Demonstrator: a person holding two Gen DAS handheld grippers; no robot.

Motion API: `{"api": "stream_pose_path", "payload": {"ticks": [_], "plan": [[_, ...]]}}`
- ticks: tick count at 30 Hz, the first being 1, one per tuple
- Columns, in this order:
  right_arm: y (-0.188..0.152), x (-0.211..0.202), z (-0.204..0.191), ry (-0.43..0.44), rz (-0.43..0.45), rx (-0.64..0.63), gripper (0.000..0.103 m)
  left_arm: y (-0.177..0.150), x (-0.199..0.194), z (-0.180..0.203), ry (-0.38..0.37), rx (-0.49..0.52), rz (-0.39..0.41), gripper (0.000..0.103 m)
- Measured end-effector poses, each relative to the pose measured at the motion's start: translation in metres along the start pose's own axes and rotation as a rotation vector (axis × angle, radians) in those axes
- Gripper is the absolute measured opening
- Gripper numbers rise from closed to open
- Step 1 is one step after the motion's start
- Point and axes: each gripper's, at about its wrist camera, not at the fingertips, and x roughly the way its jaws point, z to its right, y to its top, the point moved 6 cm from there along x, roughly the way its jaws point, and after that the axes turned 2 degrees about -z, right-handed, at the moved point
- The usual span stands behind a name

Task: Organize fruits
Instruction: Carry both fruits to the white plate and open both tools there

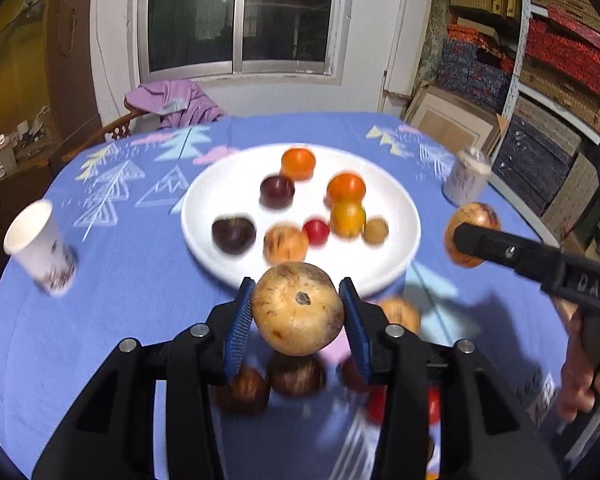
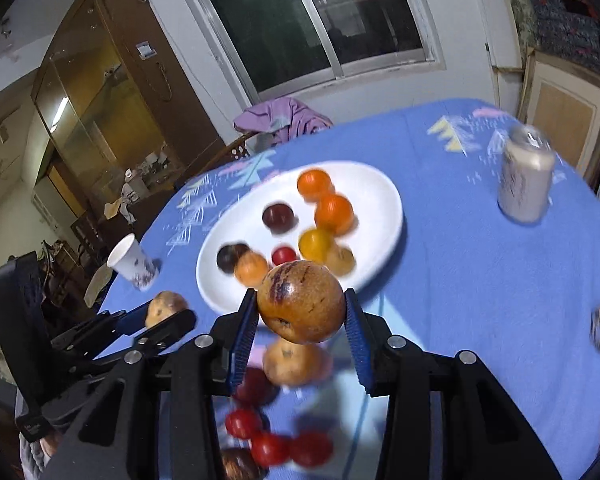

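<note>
left gripper (image 1: 298, 312) clamped tan round fruit (image 1: 298, 308) | right gripper (image 2: 302, 312) clamped brownish purple-streaked round fruit (image 2: 302, 306) | both above blue patterned tablecloth (image 1: 140, 288), near white round plate (image 1: 220, 248)

Left wrist view looking forward along its fingers, close above the table (image 1: 40, 344), facing the window (image 1: 240, 16), right wrist view likewise, tilted, both sharing the white plate (image 1: 204, 200).

A plate (image 1: 204, 216) sits mid-bench (image 1: 120, 340) with several fruits on it. A paper cup (image 1: 40, 248) stands to its left, a can (image 1: 466, 180) to its right. More fruits (image 2: 272, 446) lie on the bench in front of the plate.
</note>
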Motion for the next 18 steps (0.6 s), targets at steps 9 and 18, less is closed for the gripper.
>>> {"api": "stream_pose_path", "payload": {"ticks": [9,18], "plan": [[0.006,0.083,-0.007,0.007,-0.126,0.003,0.043,0.031,0.069,-0.029,0.02,-0.08,-0.048,0.044],[0.009,0.084,0.006,0.013,-0.111,0.044,0.06,0.026,0.087,-0.033,0.016,-0.072,-0.041,0.074]]}}
